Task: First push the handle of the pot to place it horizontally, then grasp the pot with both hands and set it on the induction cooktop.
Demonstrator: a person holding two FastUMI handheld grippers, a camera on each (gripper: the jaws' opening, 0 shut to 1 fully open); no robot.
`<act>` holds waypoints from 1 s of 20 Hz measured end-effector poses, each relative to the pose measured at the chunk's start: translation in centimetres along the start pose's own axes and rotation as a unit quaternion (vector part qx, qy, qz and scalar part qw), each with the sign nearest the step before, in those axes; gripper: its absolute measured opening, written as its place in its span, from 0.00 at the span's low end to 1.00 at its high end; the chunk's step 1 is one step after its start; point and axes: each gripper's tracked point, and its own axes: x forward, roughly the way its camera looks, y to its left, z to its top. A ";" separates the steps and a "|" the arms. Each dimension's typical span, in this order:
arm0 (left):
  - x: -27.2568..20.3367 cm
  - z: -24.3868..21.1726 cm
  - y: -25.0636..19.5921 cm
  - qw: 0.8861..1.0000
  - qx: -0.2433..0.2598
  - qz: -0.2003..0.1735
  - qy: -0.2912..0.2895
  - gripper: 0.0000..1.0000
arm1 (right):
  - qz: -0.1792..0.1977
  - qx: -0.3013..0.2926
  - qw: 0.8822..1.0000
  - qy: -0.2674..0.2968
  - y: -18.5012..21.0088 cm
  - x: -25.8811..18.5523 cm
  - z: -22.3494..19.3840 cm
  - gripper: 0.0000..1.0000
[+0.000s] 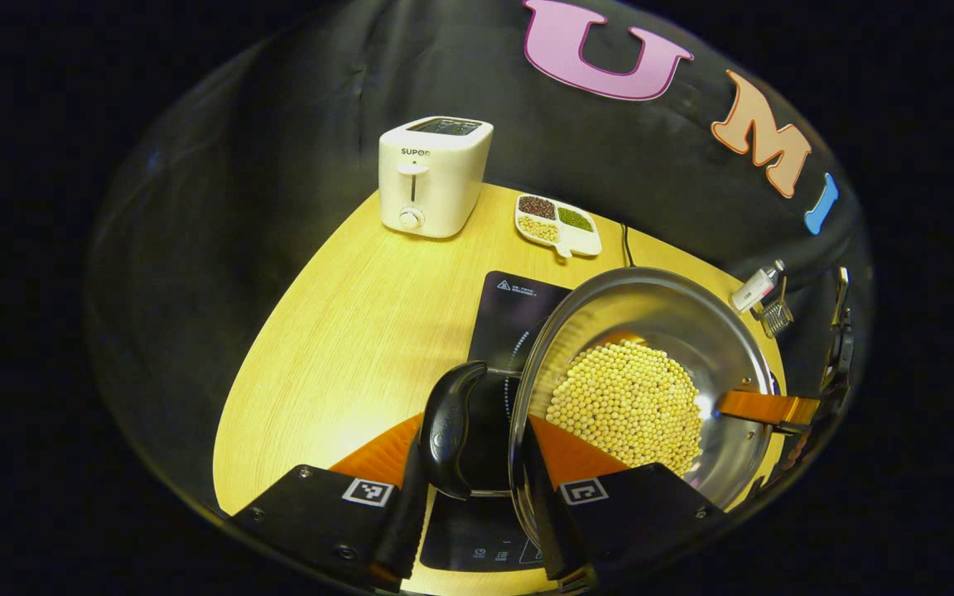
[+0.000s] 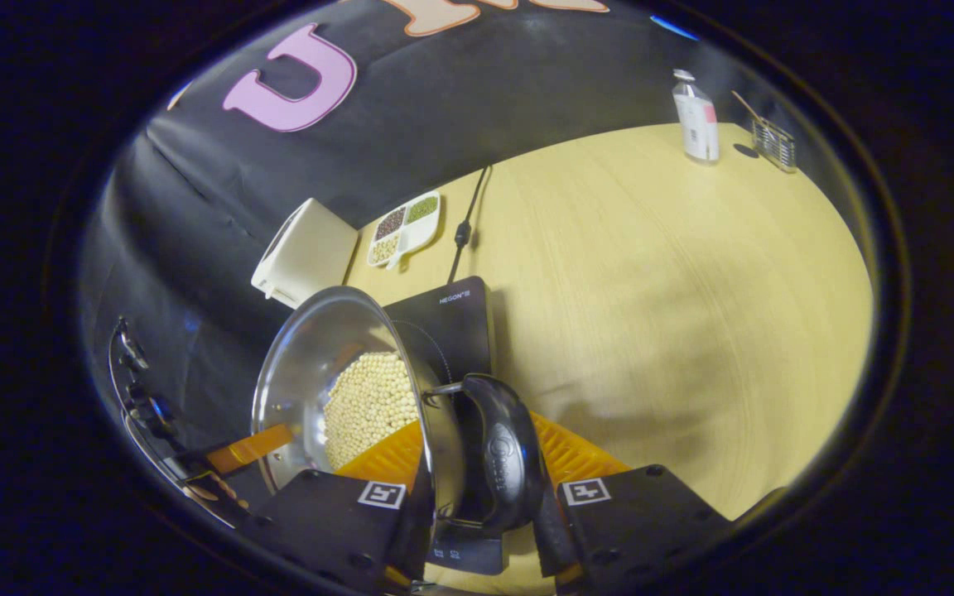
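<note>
1. A shiny steel pot (image 1: 659,331) holding a heap of pale round beans (image 1: 626,401) is sitting between the two grippers, over the black induction cooktop (image 1: 510,310); whether its base is touching the glass cannot be told
2. In the left gripper view, the left gripper (image 1: 477,488) is pinching the pot's near side: one finger is lying inside the rim, the other outside the black side handle (image 1: 448,426), with handle and rim caught between them
3. In the right gripper view, the right gripper (image 2: 485,513) is clamping the opposite black handle (image 2: 506,455) the same way, one finger inside the pot wall, the other on the handle's outer face
4. In the left gripper view, the right gripper is showing at the far right edge of the pot, one finger reaching over the rim
5. The cooktop is lying on a light wooden table (image 2: 676,273), its black power cord (image 2: 464,223) running toward the far wall
6. A white two-slot toaster (image 1: 434,175) is standing at the far left of the table, with a white divided dish of mixed beans (image 1: 556,223) just beside it to the right
7. A small white bottle (image 2: 695,116) and a wire rack (image 2: 771,142) are standing at the far right, well apart from the pot
</note>
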 end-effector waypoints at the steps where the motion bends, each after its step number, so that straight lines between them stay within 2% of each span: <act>1: 0.1 0.0 0.2 1.000 -0.001 0.002 0.001 0.58 | 0.000 0.001 1.000 0.002 0.0 0.3 -0.1 0.48; 7: 0.6 0.1 0.6 1.000 -0.003 0.006 0.002 0.59 | 0.005 0.002 1.000 0.009 0.1 1.4 -0.3 0.48; 8: 0.6 0.1 0.6 1.000 0.002 0.007 0.003 0.58 | 0.004 0.003 1.000 0.012 0.0 1.6 -0.5 0.54; 9: 0.6 0.4 0.5 1.000 0.005 0.007 0.001 0.58 | -0.005 -0.002 1.000 0.013 -0.4 1.5 -0.6 0.54; 10: 0.6 0.5 0.5 1.000 0.010 0.008 0.000 0.58 | -0.002 -0.003 1.000 0.015 -0.6 1.7 -0.6 0.50; 13: 0.6 0.4 0.5 1.000 0.005 0.011 0.001 0.60 | 0.012 -0.006 1.000 0.012 0.0 1.5 -0.2 0.52; 14: 0.5 0.3 0.5 1.000 0.002 0.014 0.001 0.59 | 0.012 -0.009 1.000 0.009 -0.3 1.4 -0.1 0.50; 15: 0.6 0.2 0.5 1.000 0.000 0.016 0.002 0.60 | 0.013 -0.013 1.000 0.005 -0.5 1.2 0.2 0.53; 16: 0.5 0.1 0.5 1.000 0.001 0.017 0.002 0.61 | 0.015 -0.014 1.000 0.006 -0.6 0.9 0.2 0.60; 17: 0.4 0.2 0.6 1.000 0.000 0.020 -0.001 0.63 | 0.018 -0.015 1.000 0.006 -0.6 0.6 0.4 0.73; 18: 0.3 0.6 0.5 1.000 0.000 0.022 -0.010 0.64 | 0.016 -0.019 1.000 0.003 -1.1 0.3 0.6 0.81; 19: 0.0 1.1 1.0 0.999 0.006 0.032 -0.022 0.66 | 0.013 -0.024 1.000 -0.001 -1.3 0.1 0.9 1.00; 20: -0.2 1.7 1.2 0.999 0.014 0.040 -0.034 0.76 | 0.012 -0.028 1.000 -0.006 -1.7 -0.2 1.0 0.93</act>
